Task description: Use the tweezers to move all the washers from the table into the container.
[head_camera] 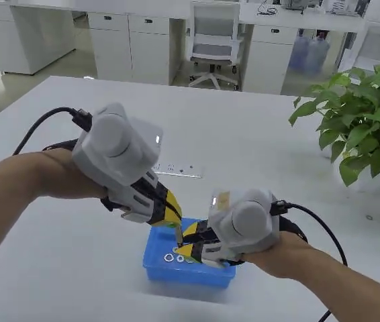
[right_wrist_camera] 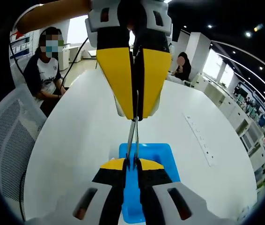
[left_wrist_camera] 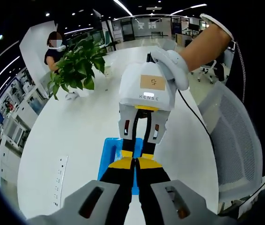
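Head view: metal ring washers (head_camera: pixel 179 258) in blue plastic container (head_camera: pixel 176 275); left gripper (head_camera: pixel 172 213) and right gripper (head_camera: pixel 188 243) both clamp slim steel tweezers (right_wrist_camera: pixel 131 140) — legs nearly together, load unclear; uneven pulls could wrench them free.

One blue container (head_camera: pixel 183 275), three washers (head_camera: pixel 169 257) countable inside (others may be hidden), one pair of tweezers (right_wrist_camera: pixel 132 133), one potted plant (head_camera: pixel 361 127), one power strip (head_camera: pixel 176 169).

Lit brightly and evenly from ceiling strips (left_wrist_camera: pixel 123 7). Cast only faint, soft shadows beside the container (head_camera: pixel 176 274) on the white table (head_camera: pixel 257 147). Looked sharp in the head view; bent hard toward the edges in both gripper views, near parts slightly blurred.
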Tool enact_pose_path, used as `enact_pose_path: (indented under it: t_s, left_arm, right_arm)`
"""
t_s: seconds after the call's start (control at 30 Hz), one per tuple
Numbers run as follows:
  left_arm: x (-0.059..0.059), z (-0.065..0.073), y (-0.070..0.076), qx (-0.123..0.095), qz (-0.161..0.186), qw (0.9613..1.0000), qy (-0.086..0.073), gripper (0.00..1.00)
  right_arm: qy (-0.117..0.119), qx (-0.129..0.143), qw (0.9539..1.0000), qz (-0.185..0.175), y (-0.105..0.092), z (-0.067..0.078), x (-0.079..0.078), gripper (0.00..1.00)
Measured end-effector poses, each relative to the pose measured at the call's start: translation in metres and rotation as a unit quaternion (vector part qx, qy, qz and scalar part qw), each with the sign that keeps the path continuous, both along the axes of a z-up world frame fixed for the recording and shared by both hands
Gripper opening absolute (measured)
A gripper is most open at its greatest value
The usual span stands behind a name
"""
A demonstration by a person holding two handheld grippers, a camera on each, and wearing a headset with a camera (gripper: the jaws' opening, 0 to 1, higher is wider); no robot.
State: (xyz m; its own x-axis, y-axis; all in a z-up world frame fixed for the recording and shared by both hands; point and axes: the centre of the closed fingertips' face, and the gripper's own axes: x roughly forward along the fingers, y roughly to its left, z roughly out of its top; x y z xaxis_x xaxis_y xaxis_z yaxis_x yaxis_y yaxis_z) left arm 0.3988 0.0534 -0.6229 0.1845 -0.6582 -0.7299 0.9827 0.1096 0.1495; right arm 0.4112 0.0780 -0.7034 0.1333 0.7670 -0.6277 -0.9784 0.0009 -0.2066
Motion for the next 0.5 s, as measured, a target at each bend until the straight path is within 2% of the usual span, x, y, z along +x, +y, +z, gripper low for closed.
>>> enact_pose_path:
  t_s: [0.23, 0.5]
  left_arm:
    - [-0.016, 0.004, -0.003, -0.004, -0.003, 1.0, -0.002, 0.05]
    - [-0.029, 0.004, -0.007, -0.006, -0.007, 0.9999, -0.008, 0.05]
  right_arm:
    - [-0.003, -0.001, 1.0, -0.006, -0.008, 0.005, -0.012, 0.08]
    - [0.007, -0.007, 0.9998, -0.018, -0.018, 0.007, -0.026, 0.07]
